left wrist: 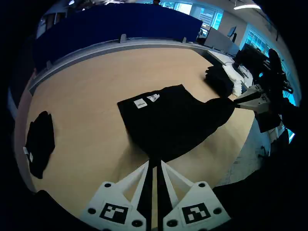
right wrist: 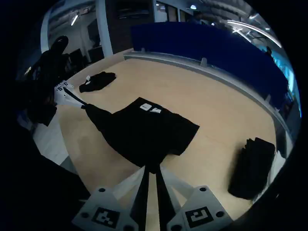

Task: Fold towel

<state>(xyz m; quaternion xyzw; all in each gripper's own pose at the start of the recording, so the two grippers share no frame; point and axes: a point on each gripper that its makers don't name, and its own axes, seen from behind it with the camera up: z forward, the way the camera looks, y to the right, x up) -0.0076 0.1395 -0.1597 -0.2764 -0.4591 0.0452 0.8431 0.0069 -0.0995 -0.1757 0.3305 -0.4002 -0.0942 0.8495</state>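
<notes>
Black towel (left wrist: 173,119) on table (left wrist: 96,96), left gripper (left wrist: 155,161) and right gripper (right wrist: 151,167) fingers pinching corners

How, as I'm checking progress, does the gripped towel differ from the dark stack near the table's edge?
The towel is one thin layer spread wide, corners pinched by the left gripper and right gripper; the stack is a thick, compact pile, untouched. The towel shows white labels; I see none on the stack. Both are black, on the table.

The towel (left wrist: 173,119) is black, the table (left wrist: 92,100) tan.
</notes>
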